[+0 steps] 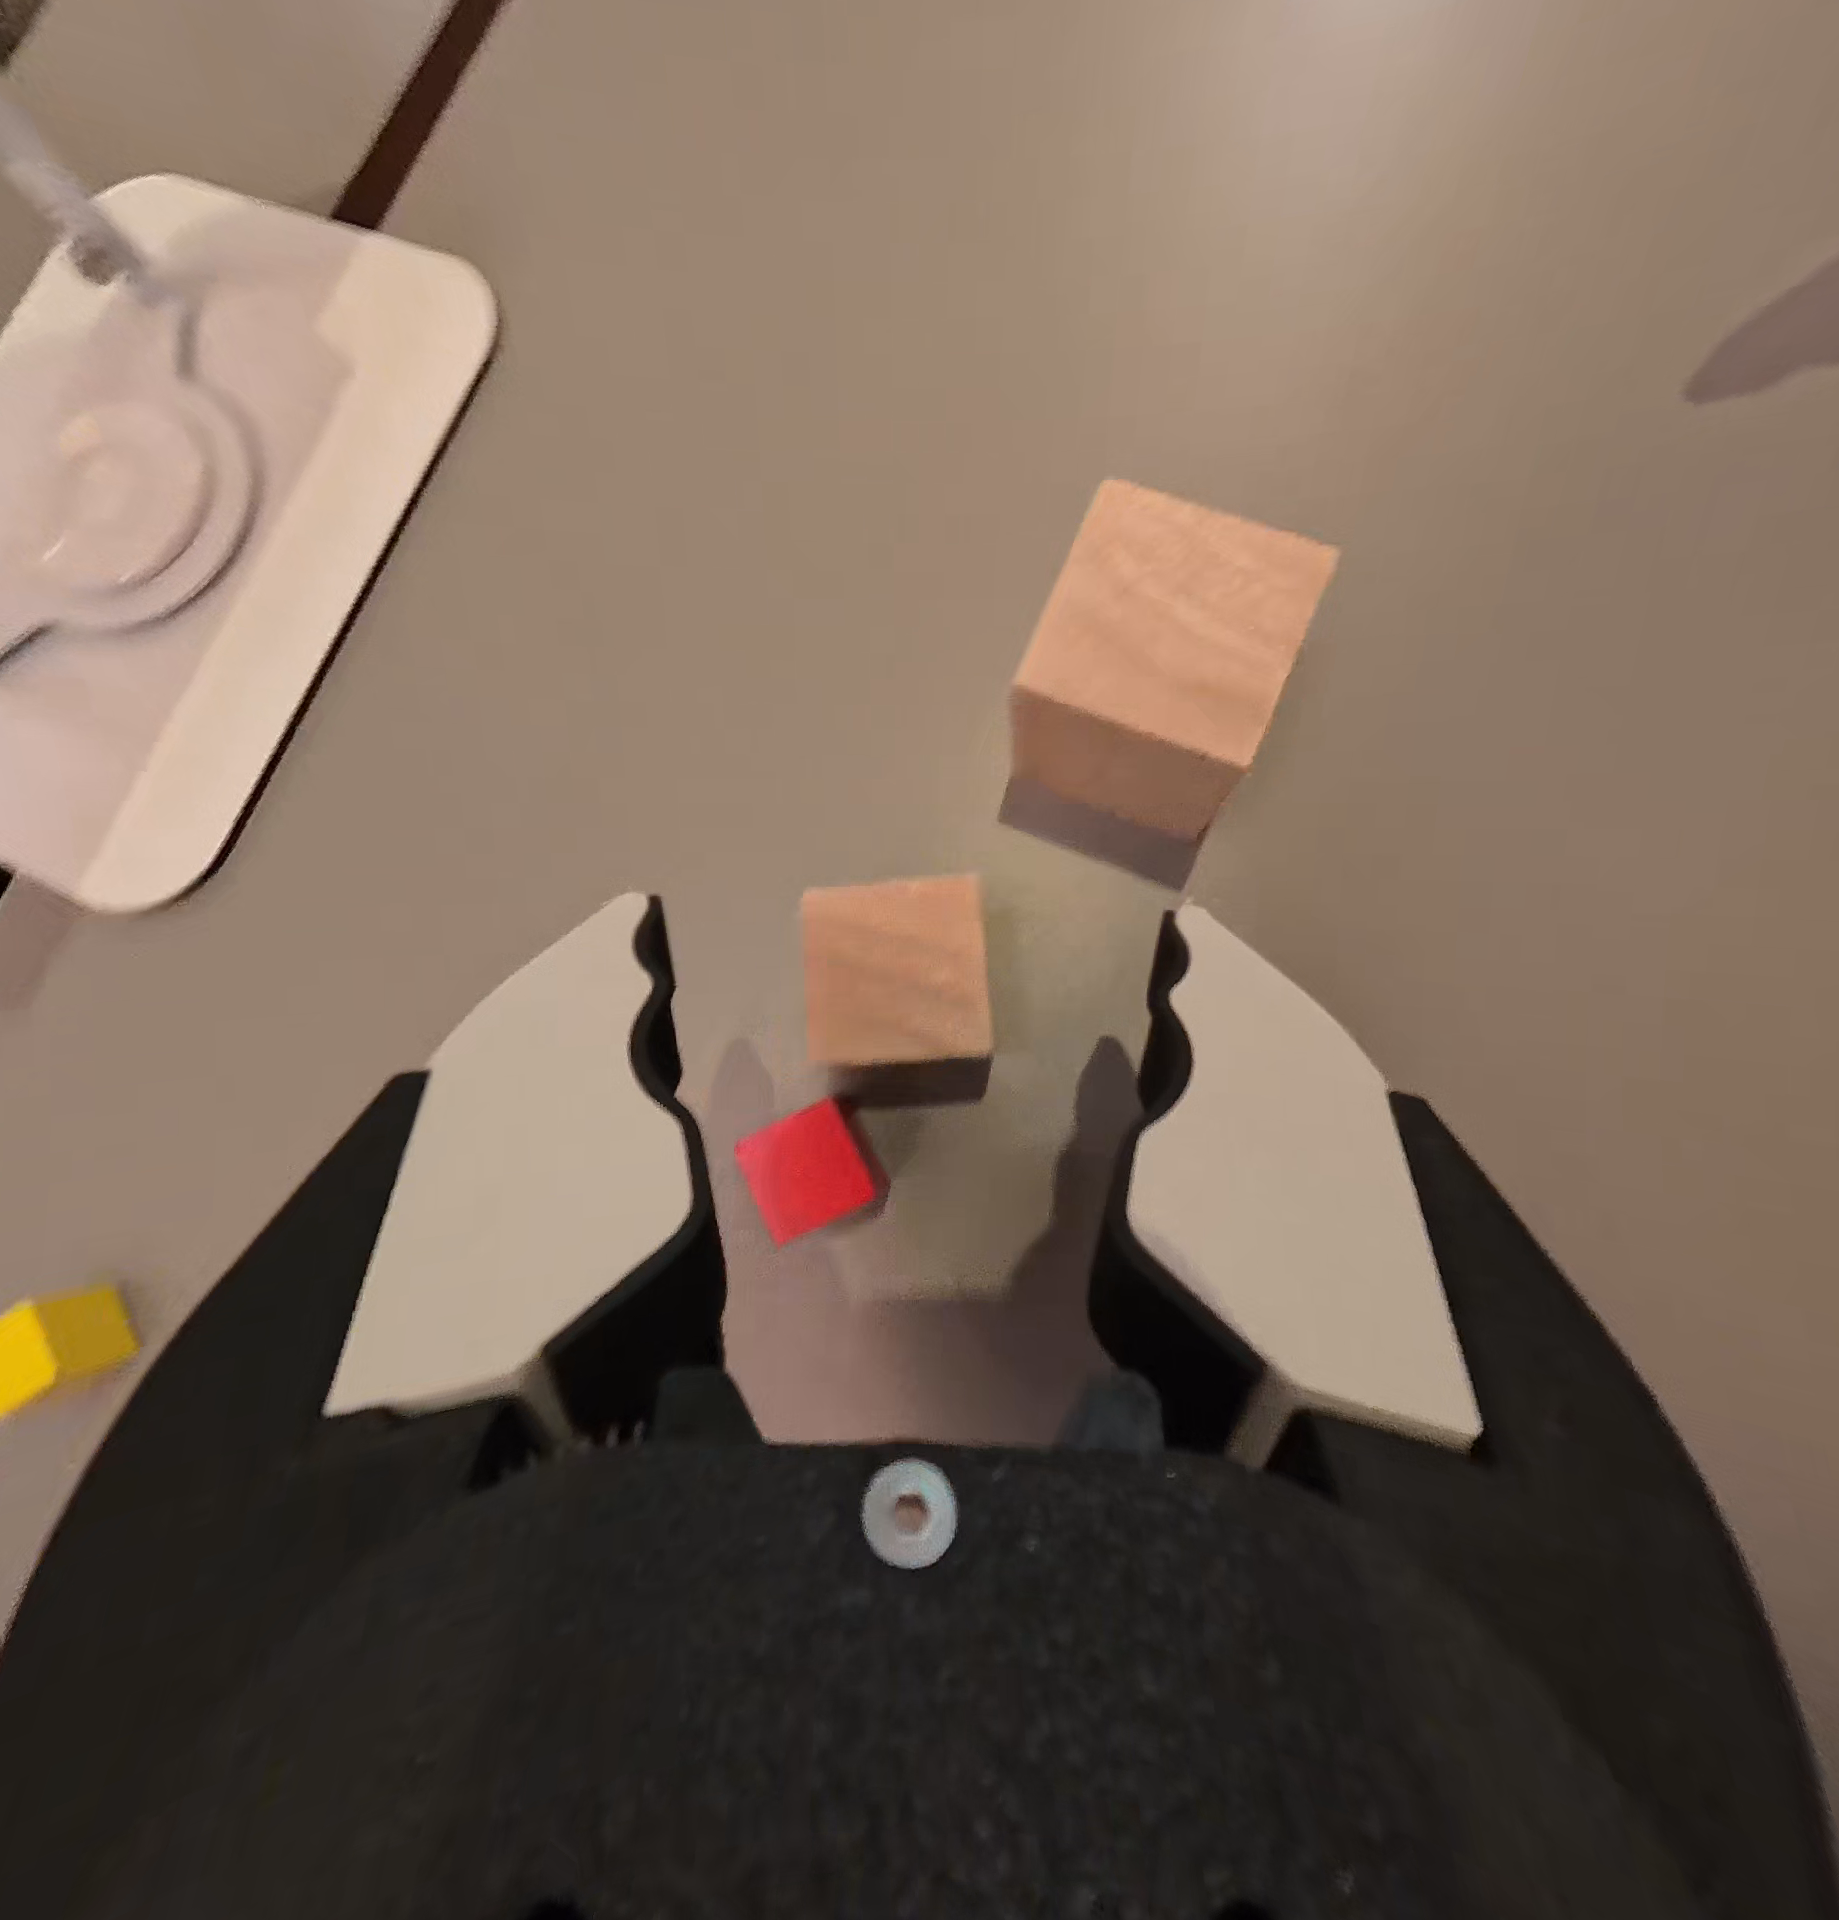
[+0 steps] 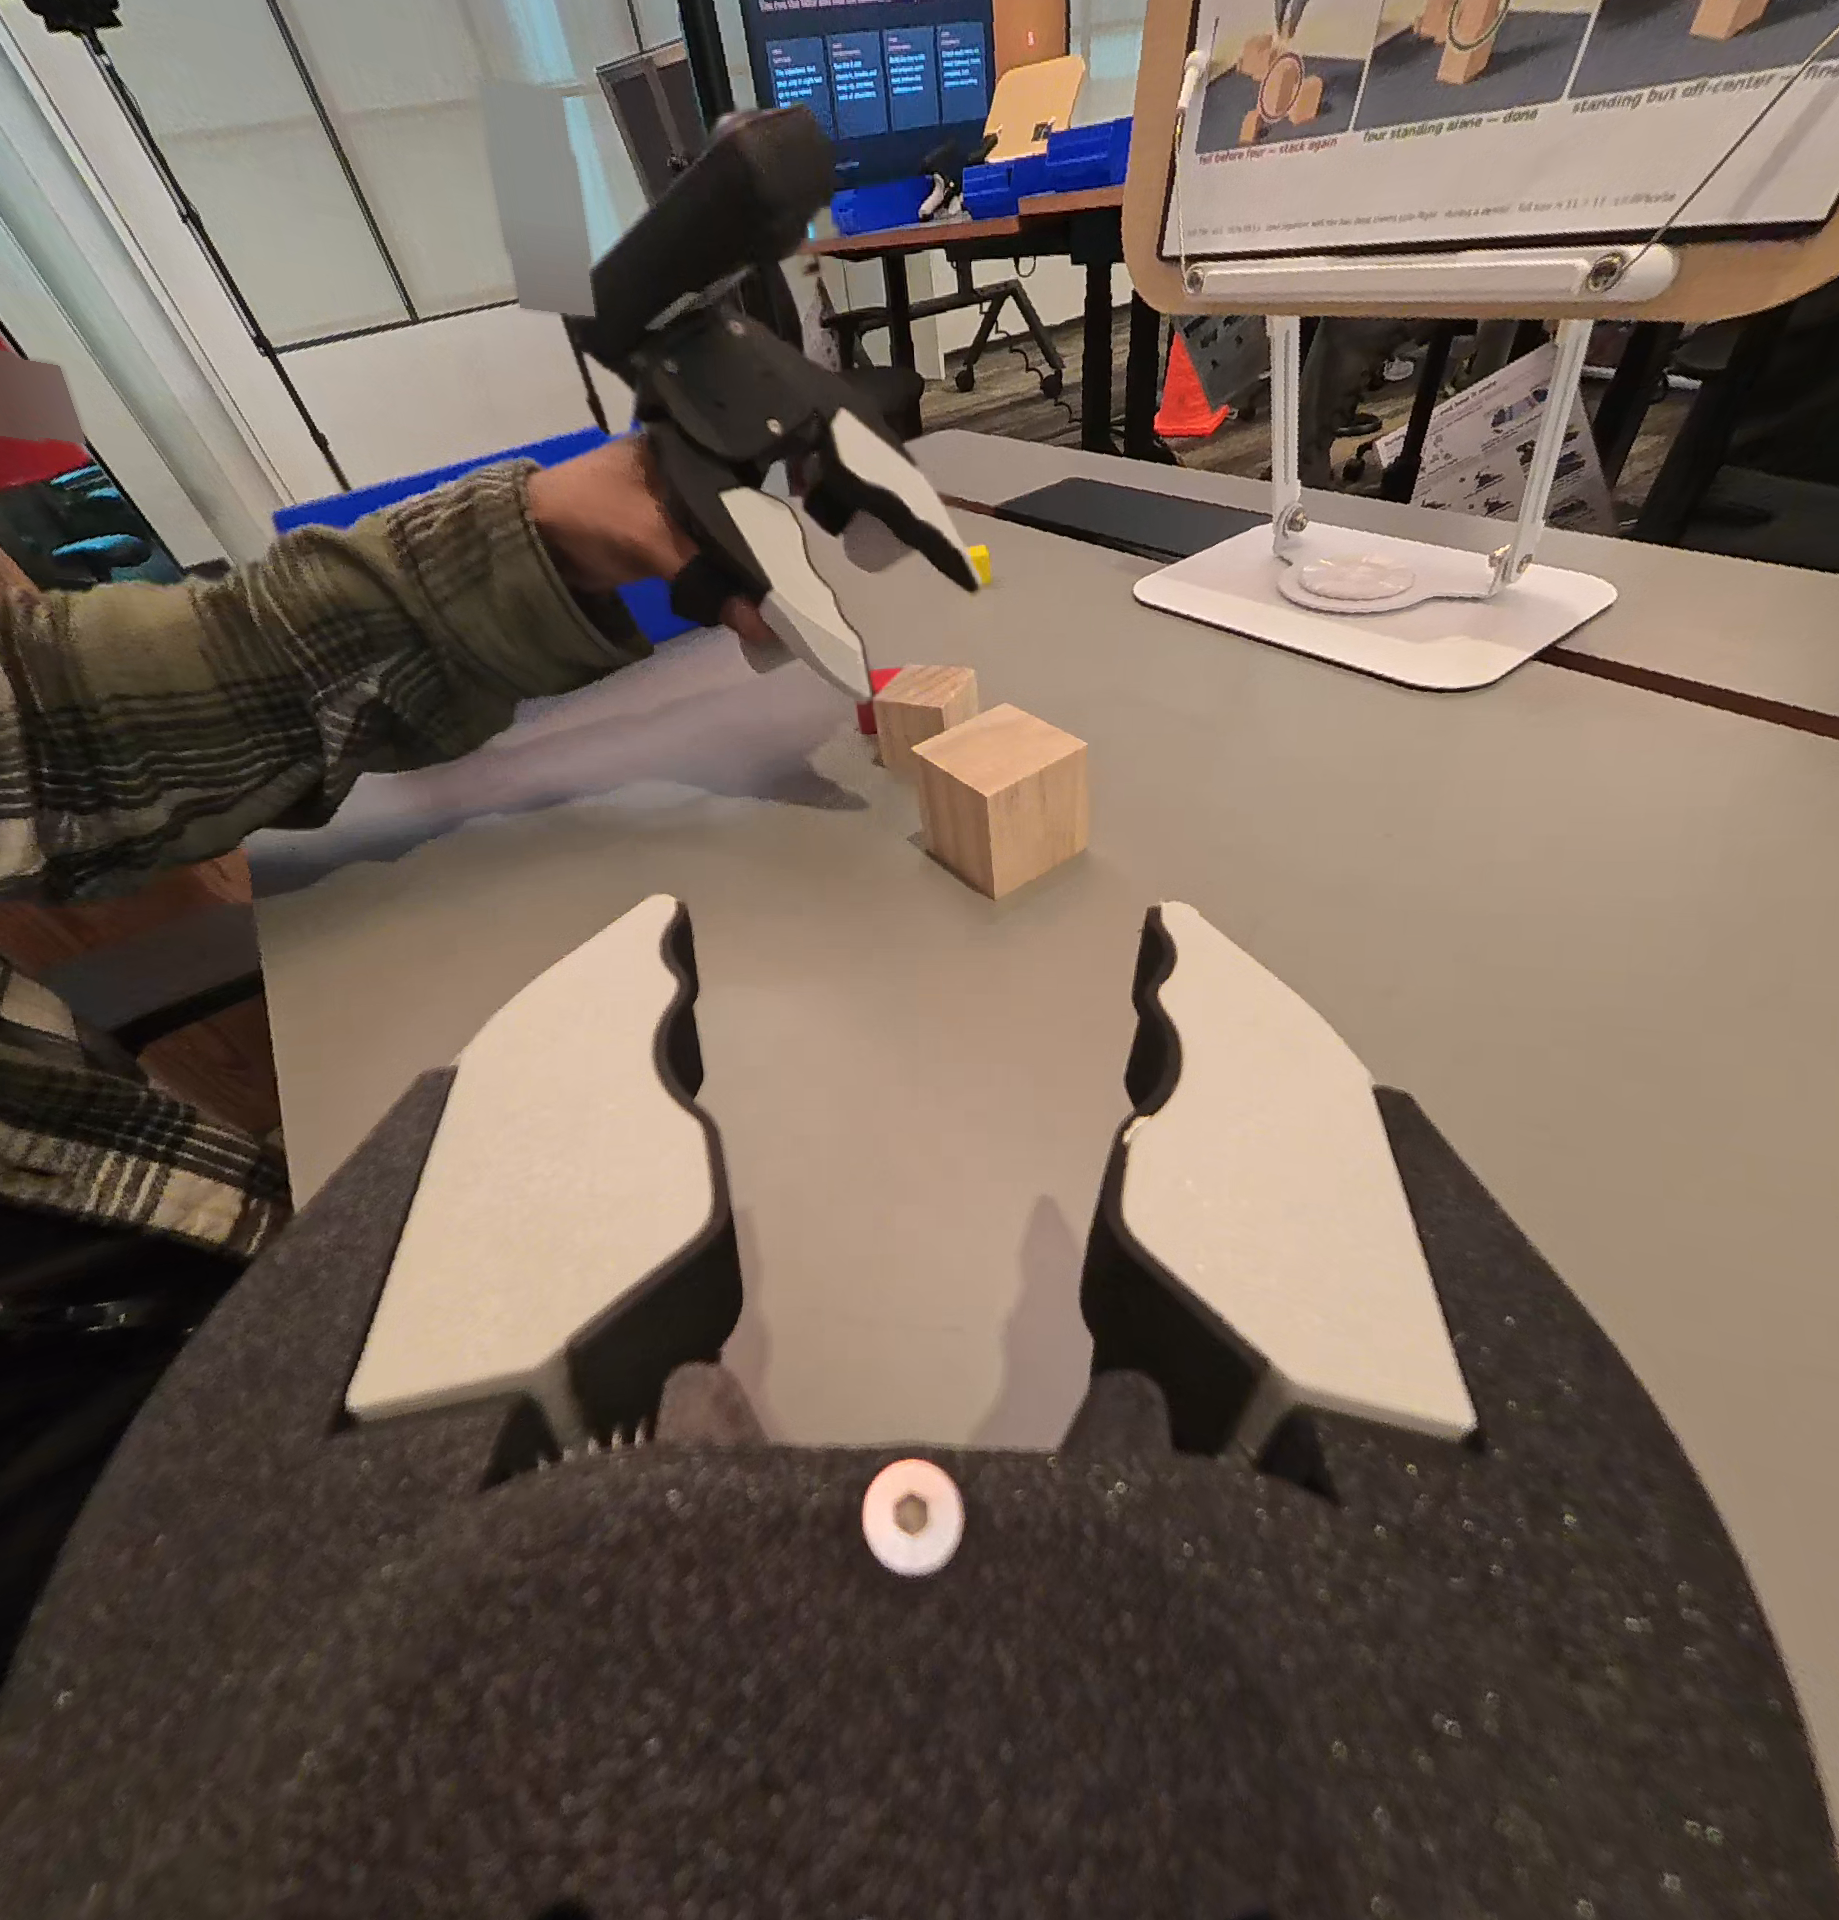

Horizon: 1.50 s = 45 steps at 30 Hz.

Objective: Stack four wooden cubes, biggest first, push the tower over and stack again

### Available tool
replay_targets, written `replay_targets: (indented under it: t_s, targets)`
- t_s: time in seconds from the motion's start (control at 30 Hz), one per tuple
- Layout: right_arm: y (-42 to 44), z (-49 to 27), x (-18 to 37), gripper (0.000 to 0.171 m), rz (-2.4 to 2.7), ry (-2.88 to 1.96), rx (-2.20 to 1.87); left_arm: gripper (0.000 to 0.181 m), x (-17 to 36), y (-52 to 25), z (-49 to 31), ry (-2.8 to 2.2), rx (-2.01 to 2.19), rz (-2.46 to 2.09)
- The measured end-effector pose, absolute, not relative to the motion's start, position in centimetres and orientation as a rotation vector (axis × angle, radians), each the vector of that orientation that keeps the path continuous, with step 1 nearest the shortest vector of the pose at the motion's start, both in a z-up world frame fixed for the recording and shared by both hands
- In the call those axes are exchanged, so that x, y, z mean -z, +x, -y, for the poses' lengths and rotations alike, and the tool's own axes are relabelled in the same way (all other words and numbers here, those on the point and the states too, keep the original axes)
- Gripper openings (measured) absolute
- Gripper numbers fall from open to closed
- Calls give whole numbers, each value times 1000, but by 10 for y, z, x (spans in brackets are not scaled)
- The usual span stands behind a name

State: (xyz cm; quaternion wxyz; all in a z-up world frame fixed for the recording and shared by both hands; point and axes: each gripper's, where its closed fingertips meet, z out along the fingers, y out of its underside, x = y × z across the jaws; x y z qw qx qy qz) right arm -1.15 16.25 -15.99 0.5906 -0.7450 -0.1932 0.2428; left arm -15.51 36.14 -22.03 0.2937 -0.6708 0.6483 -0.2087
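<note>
A white stand (image 2: 1377, 608) with a flat rounded base sits on the grey surface (image 2: 1414, 935), holding up a wooden board (image 2: 1164, 156) with a printed sheet (image 2: 1497, 125) clipped to it. A black mat (image 2: 1123, 516) lies just behind. Farther back are blue bins (image 2: 1060, 166), a dark screen (image 2: 873, 83) and an orange cone (image 2: 1190, 395).

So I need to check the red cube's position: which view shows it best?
The left wrist view: the red cube lies fully visible between the open fingers. In the right wrist view only a red sliver shows behind the smaller wooden cube.
</note>
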Motion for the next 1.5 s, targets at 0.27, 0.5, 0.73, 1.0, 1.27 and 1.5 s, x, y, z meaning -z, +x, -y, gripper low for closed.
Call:
replay_targets:
  t_s: [0.27,0.5,0.73,1.0,1.27,1.5]
  targets:
    - [-20,-164,161,80,476,-1737,-577,85,231,-187,-370,-1852,581,-1572]
    - [-28,-168,160,80,499,-1739,-583,83,244,-173,-367,-1893,520,-1549]
    - [-30,-167,160,80,509,-1738,-584,81,250,-177,-362,-1980,362,-1799]
    - [-31,-165,158,81,529,-1743,-568,73,241,-176,-363,-2084,191,-2170]
    - [-27,-161,157,81,517,-1740,-564,71,251,-173,-368,-2198,130,-2234]
    - [-23,-159,155,81,502,-1735,-557,46,270,-174,-369,-2226,104,-2248]
